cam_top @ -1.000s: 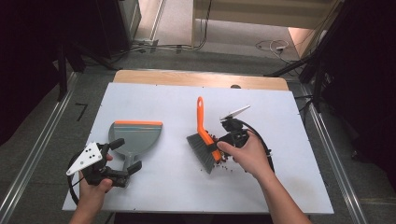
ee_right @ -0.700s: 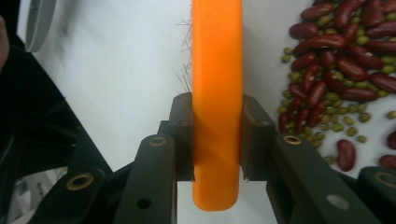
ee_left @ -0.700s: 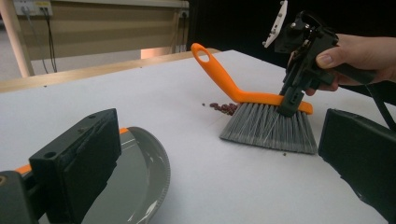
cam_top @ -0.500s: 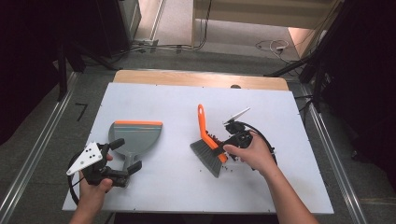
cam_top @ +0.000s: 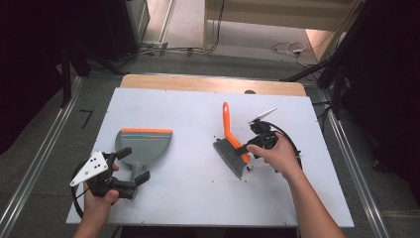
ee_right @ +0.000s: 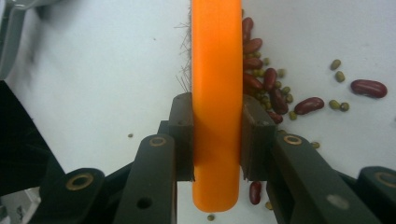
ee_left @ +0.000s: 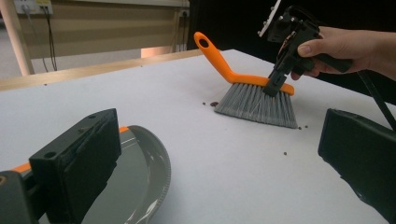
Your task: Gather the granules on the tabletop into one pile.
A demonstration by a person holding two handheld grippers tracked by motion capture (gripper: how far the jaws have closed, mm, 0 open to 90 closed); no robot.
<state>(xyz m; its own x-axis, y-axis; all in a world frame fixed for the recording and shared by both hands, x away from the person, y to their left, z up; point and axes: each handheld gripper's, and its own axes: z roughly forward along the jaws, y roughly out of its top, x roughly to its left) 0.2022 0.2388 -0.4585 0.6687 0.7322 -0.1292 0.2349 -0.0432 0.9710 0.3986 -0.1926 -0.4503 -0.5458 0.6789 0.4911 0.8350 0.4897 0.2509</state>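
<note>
A small brush [cam_top: 229, 141] with an orange handle and grey bristles stands on the white table [cam_top: 183, 106], right of centre. My right gripper [cam_top: 246, 148] is shut on its orange back [ee_right: 217, 70], bristles down on the table. Red kidney beans and small green beans [ee_right: 268, 79] lie heaped against the brush's side. A grey dustpan [cam_top: 144, 144] with an orange lip lies at the left. My left gripper [cam_top: 136, 163] stands open at its near end, one jaw on each side of the pan's handle. The left gripper view has the pan [ee_left: 140, 172] beside one jaw and the brush [ee_left: 254, 100] farther off.
A few stray beans [ee_left: 210, 103] lie on the table near the brush. A wooden strip [cam_top: 198, 82] runs along the far table edge. A black cable [cam_top: 292, 144] loops by the right hand. Metal rails line the floor on both sides.
My right hand has slid the brush to the right across the table, bristles still down. The left gripper and the dustpan have stayed where they were.
</note>
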